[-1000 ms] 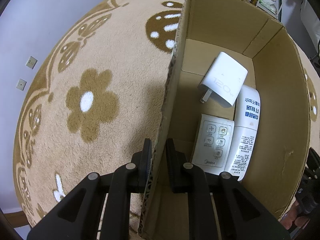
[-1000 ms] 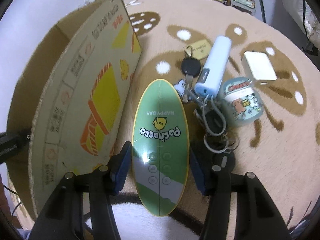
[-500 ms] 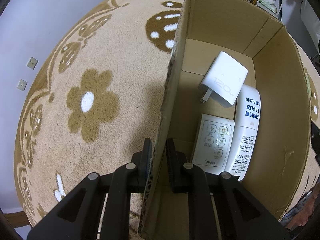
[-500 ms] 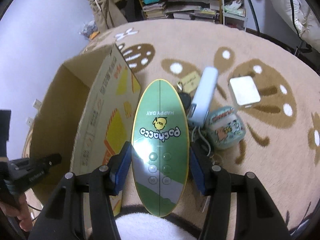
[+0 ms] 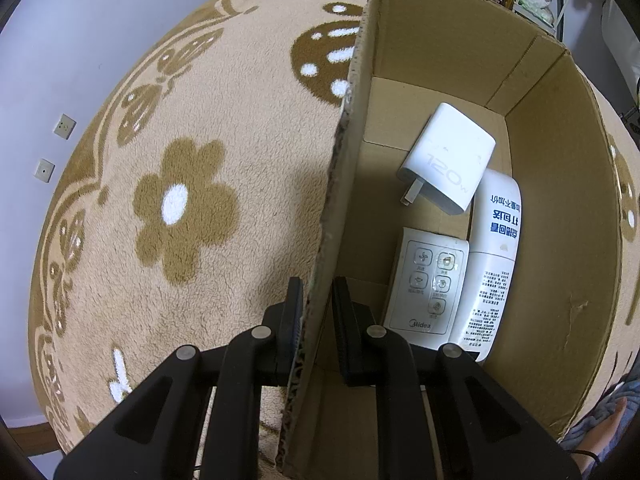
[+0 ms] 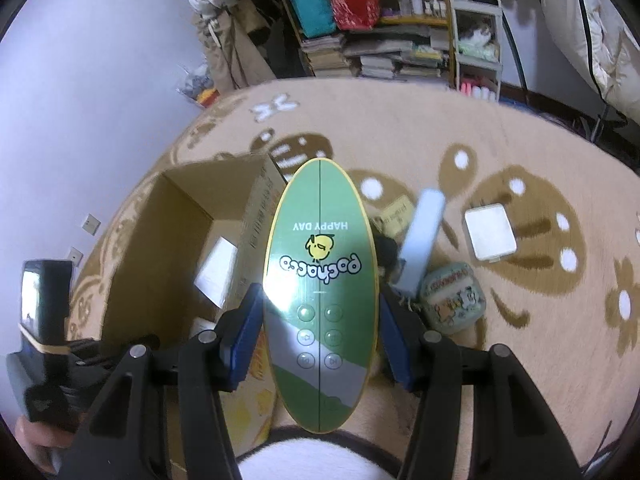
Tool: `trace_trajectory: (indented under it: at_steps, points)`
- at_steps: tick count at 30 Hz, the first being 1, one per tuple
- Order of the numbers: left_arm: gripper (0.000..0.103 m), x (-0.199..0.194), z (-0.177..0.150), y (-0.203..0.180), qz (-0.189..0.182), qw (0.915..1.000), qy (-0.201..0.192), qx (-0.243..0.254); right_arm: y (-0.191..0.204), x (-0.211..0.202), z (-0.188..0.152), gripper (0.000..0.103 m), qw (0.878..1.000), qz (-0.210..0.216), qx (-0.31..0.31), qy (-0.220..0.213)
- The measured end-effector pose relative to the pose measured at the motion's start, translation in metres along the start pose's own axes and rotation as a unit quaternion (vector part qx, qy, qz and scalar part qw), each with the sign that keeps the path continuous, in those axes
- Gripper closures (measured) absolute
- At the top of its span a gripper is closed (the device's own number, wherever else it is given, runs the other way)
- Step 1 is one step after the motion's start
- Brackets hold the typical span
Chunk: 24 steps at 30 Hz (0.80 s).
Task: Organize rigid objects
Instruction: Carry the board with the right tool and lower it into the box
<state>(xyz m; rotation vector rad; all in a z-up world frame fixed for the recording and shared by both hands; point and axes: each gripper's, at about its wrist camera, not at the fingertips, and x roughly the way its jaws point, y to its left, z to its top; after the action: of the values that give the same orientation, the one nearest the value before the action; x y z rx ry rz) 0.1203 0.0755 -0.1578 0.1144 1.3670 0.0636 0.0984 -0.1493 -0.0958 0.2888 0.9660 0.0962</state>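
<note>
My left gripper (image 5: pixel 317 300) is shut on the near left wall of an open cardboard box (image 5: pixel 560 240), one finger outside, one inside. In the box lie a white charger (image 5: pixel 448 164), a white remote (image 5: pixel 428 280) and a white bottle (image 5: pixel 494 256). My right gripper (image 6: pixel 320 312) is shut on a green oval Pochacco device (image 6: pixel 320 280), held high above the rug, over the box's right wall (image 6: pixel 256 216). On the rug to the right lie a pale blue power bank (image 6: pixel 422 244), a white square adapter (image 6: pixel 490 236), a round printed case (image 6: pixel 452 302) and partly hidden keys (image 6: pixel 386 250).
A beige rug with brown flower patterns (image 5: pixel 180 208) covers the floor. A white wall with sockets (image 5: pixel 64 126) runs on the left. Shelves with books and bags (image 6: pixel 380 32) stand behind the rug. The left hand-held gripper body (image 6: pixel 44 344) shows at the lower left of the right wrist view.
My right gripper has risen with the green device and moved left, so the box interior now shows below it. My left gripper holds still on the box wall.
</note>
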Motion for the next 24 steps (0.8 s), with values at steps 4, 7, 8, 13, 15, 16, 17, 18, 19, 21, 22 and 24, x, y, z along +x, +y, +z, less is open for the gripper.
trace_trajectory:
  at_steps: [4,7,8,13,15,16,17,18,19,21,22,24]
  points:
    - [0.089,0.000,0.000,-0.002,0.004,1.0000,0.000,0.003,0.010,-0.012,0.008,0.044,1.000,0.013,-0.009,-0.018]
    - [0.089,0.000,0.001,-0.003,0.004,1.0000,0.000,0.003,0.017,-0.014,0.015,0.044,0.999,0.022,-0.015,-0.023]
    - [0.089,0.000,0.001,-0.003,0.005,1.0000,0.000,0.003,0.021,-0.012,0.018,0.044,0.999,0.025,-0.019,-0.022]
    - [0.089,0.000,0.001,-0.004,0.007,1.0000,0.000,0.005,0.038,-0.010,0.027,0.044,0.998,0.031,-0.040,-0.031]
    - [0.089,-0.001,0.001,-0.004,0.007,1.0000,0.000,0.005,0.048,-0.010,0.030,0.044,0.997,0.035,-0.051,-0.037]
    - [0.089,-0.001,0.001,-0.004,0.007,1.0000,0.000,0.005,0.051,-0.011,0.031,0.044,0.997,0.037,-0.056,-0.039]
    - [0.089,-0.001,0.001,-0.004,0.007,1.0000,0.000,0.005,0.054,-0.012,0.032,0.044,0.997,0.039,-0.060,-0.040]
    - [0.089,-0.001,0.001,-0.004,0.007,1.0000,0.000,0.005,0.058,-0.012,0.033,0.044,0.996,0.044,-0.064,-0.042]
    - [0.089,-0.001,0.001,-0.004,0.007,1.0000,0.000,0.005,0.060,-0.013,0.032,0.044,0.996,0.047,-0.065,-0.042]
    - [0.089,-0.001,0.001,-0.004,0.007,1.0000,0.000,0.004,0.065,-0.013,0.032,0.044,0.995,0.060,-0.067,-0.041]
    - [0.089,-0.001,0.001,-0.004,0.007,1.0000,0.000,0.004,0.067,-0.013,0.032,0.044,0.995,0.064,-0.068,-0.042]
    - [0.089,-0.001,0.001,-0.004,0.007,1.0000,0.000,0.005,0.071,-0.013,0.031,0.044,0.994,0.073,-0.071,-0.043]
